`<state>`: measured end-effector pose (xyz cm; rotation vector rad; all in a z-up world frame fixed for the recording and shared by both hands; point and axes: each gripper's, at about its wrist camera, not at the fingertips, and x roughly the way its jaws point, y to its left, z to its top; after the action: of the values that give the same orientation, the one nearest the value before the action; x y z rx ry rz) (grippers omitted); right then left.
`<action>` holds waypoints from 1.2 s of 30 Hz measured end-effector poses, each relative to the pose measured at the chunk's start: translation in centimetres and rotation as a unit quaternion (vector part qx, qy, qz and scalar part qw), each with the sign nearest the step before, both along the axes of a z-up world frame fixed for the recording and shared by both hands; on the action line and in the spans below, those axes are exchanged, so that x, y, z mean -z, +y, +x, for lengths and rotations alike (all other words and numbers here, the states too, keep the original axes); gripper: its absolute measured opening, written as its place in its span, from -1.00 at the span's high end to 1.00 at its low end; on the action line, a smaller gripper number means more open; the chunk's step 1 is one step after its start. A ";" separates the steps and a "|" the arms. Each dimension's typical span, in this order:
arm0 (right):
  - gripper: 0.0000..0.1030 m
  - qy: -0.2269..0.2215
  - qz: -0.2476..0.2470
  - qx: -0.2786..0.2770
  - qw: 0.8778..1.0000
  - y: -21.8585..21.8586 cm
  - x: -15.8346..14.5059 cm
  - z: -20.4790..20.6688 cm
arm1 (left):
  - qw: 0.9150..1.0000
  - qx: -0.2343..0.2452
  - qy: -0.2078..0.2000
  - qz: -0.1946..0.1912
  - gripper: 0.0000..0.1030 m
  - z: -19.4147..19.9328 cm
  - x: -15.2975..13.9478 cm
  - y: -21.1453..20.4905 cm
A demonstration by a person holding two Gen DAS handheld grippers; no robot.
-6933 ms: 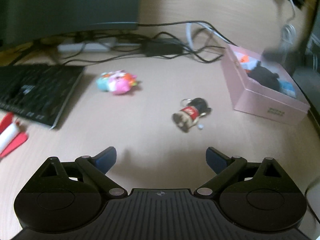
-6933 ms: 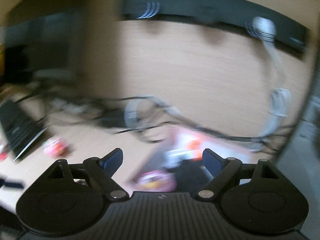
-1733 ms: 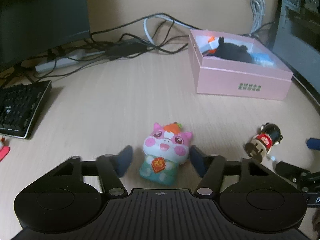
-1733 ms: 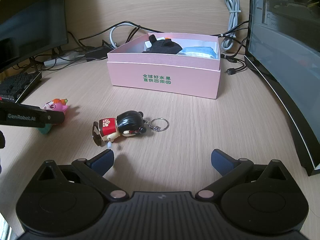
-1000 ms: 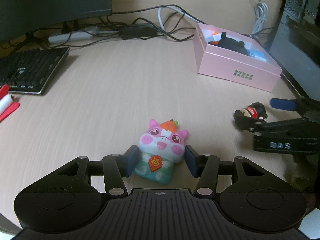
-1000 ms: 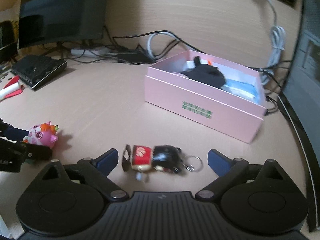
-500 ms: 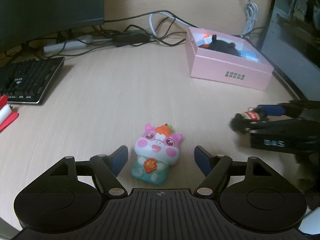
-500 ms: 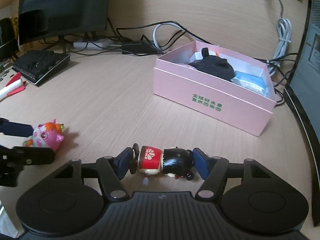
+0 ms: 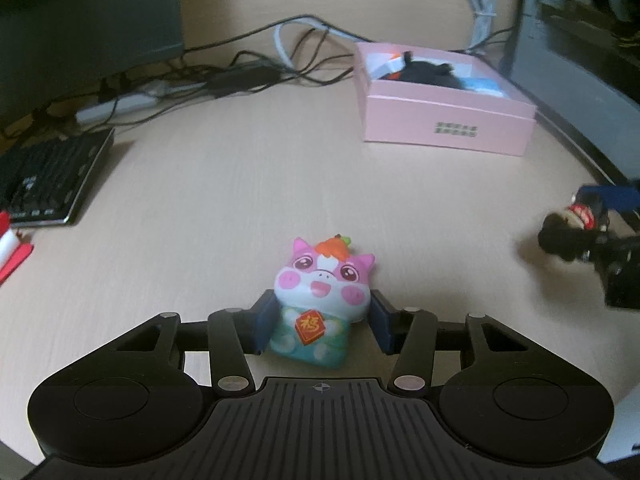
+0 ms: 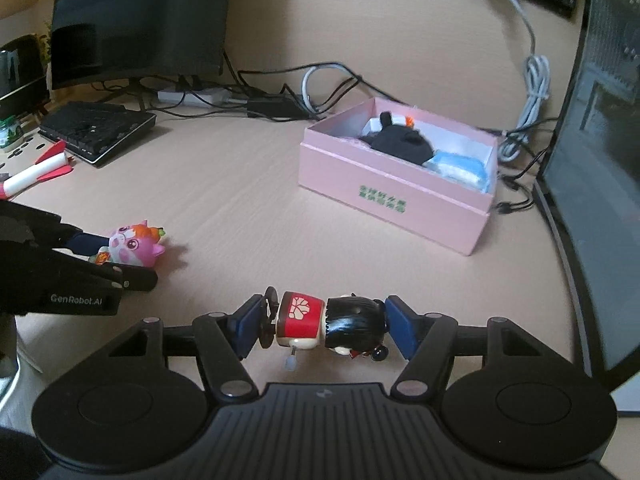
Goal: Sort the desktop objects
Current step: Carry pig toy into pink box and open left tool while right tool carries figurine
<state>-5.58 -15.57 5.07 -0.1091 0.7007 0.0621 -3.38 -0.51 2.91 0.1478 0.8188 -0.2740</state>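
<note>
1. At the far left of my right wrist view lies a red-and-white toy rocket on the desk, with a black keyboard just behind it and a dark monitor further back.
2. My left gripper is clenched on the pink pig toy: both blue pads press the sides of its teal body, and its face points up toward the camera. The toy sits low over the desk; I cannot tell whether it touches the wood.
3. A tangle of black and white cables runs along the back edge, between the monitor and the box.
4. My right gripper is grasping the wind-up doll, held sideways, the left pad against its base end and the right pad against its black hair.
5. The open pink box stands well apart from both toys, toward the right rear, already holding a black plush item and a light blue packet.
6. A dark computer case fills the right edge.
</note>
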 end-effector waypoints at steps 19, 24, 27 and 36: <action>-0.26 -0.187 0.034 0.115 0.975 -5.7 -17.9 3.4 | 0.945 0.243 -0.219 0.000 -0.03 7.4 -9.0 -11.8; -0.26 -0.197 0.036 0.133 0.971 -7.0 -21.3 8.9 | 0.909 0.329 -0.250 0.049 -0.09 11.1 -7.8 -16.3; -0.26 -0.180 0.059 0.156 0.969 -8.4 -22.2 12.4 | 0.924 0.311 -0.221 0.041 -0.22 13.1 -7.3 -15.0; -0.26 -0.114 0.087 0.188 0.972 -9.5 -17.8 20.8 | 0.975 0.192 -0.078 -0.082 -0.76 15.7 -4.8 -4.8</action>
<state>15.22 -25.12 22.84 0.1842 0.4734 -0.2497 12.33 -5.27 7.71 0.1705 0.6029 -0.6847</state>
